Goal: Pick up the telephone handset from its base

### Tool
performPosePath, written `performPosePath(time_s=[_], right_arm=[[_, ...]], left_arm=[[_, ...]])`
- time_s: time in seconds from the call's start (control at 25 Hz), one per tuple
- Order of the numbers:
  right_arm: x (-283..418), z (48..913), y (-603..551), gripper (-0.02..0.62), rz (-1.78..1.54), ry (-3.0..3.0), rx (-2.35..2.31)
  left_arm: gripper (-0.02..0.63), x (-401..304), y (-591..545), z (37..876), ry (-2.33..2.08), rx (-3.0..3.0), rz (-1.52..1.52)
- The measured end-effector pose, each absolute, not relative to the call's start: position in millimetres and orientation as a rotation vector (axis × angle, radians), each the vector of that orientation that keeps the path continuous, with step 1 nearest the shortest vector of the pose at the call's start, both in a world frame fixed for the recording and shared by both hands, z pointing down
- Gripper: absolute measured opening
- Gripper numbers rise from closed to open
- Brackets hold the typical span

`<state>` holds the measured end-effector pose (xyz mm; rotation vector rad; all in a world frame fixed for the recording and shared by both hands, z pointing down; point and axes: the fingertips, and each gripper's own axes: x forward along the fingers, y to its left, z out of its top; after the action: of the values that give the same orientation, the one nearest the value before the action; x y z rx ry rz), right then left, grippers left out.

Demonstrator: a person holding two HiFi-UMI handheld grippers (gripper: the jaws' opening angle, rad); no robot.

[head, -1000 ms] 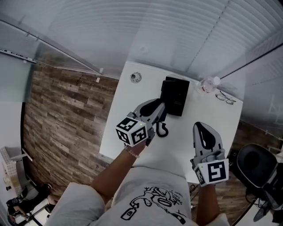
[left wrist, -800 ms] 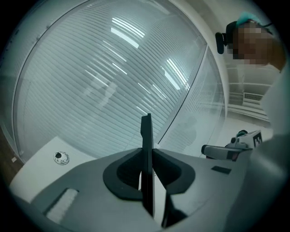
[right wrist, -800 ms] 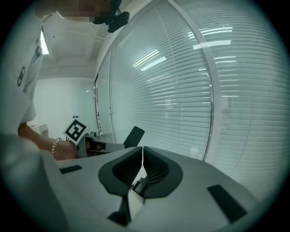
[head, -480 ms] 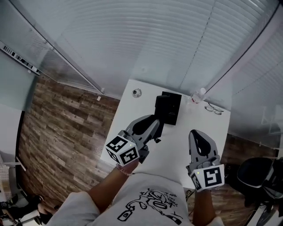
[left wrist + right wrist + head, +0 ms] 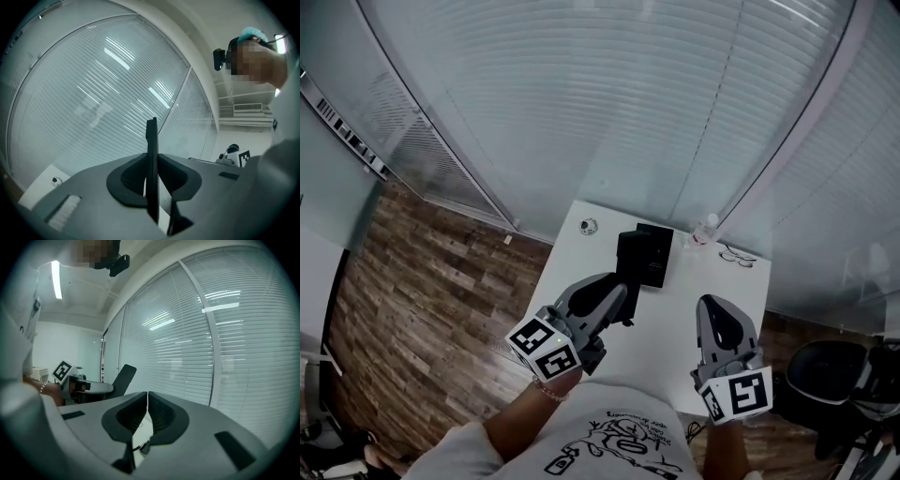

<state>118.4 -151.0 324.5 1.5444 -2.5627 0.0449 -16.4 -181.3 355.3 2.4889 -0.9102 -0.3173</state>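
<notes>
The black telephone handset (image 5: 151, 145) stands edge-on between the pads of my left gripper (image 5: 151, 164), which is shut on it and holds it level, high over the table. In the head view the handset (image 5: 627, 255) sticks out past my left gripper (image 5: 617, 289) and covers part of the black base (image 5: 657, 256) on the white table (image 5: 675, 305) far below. The right gripper view shows the handset (image 5: 123, 376) as a dark slab at the left. My right gripper (image 5: 714, 307) hangs to the right, its pads (image 5: 157, 408) together with nothing between them.
A clear bottle (image 5: 701, 230) and a pair of glasses (image 5: 736, 255) lie at the table's far right corner. A small round thing (image 5: 588, 226) sits at the far left corner. A black office chair (image 5: 825, 375) stands right of the table; window blinds lie beyond.
Both grippers have risen well above the table, which now looks smaller and farther below. The handset has gone up with the left gripper, away from the base.
</notes>
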Motion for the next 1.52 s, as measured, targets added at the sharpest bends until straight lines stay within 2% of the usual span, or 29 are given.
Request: performPosePath(time_s=[0.48, 0.96, 1.52], right_arm=[[111, 284, -125, 0.006, -0.017, -2.589, 1.559], [107, 257, -107, 0.006, -0.058, -2.580, 1.578], [109, 264, -108, 0.006, -0.074, -2.594, 1.549]], left_arm=[[0.066, -22, -150, 302, -0.838, 2.552, -0.392], [0.066, -23, -128, 281, -0.767, 2.572, -0.431], [0.066, -17, -130, 284, -0.757, 2.585, -0.432]])
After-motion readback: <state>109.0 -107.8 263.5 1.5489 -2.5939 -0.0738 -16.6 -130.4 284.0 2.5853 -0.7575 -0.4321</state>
